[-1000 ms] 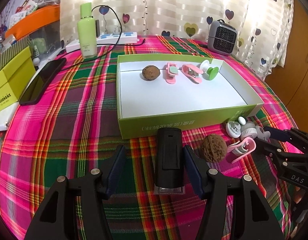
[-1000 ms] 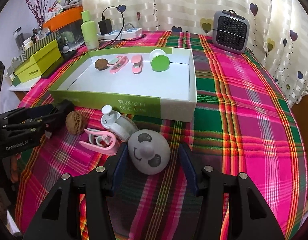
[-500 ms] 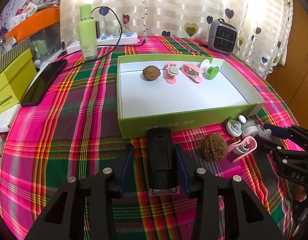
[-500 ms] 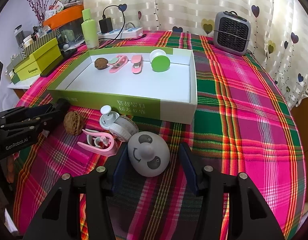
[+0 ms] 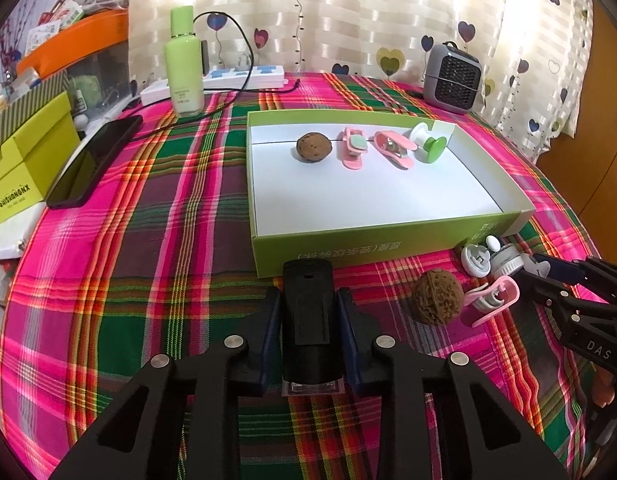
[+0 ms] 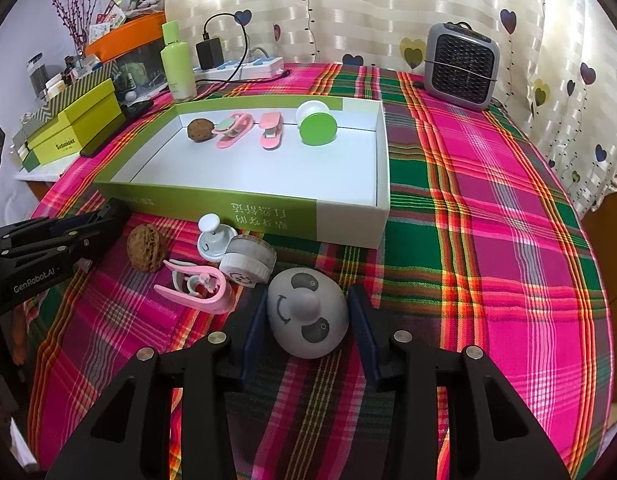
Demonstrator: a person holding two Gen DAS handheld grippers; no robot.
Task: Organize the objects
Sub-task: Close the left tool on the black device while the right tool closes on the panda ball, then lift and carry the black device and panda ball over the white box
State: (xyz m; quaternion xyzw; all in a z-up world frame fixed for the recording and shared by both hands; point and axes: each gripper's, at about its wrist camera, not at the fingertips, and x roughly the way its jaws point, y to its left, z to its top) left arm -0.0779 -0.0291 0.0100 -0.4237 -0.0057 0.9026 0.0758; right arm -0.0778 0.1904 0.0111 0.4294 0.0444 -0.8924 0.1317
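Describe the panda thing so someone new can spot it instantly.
Find the green box on the plaid cloth. In front of its near wall lies a cluster of small items; the panda is the one nearest the camera, between the right hand-held gripper fingers. It alone is a grey dome with a face.

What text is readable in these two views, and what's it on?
"GenRobot.AI": side of the left gripper, seen from the right wrist view.
"DAS": right gripper, rest of the word cut off.
"SHUSHANGNX", roughly: yellow-green box; letters small, spelling unsure.
Chinese print, upside down: front wall of the green tray; too distorted to transcribe.
Green bottle: label too small to read.
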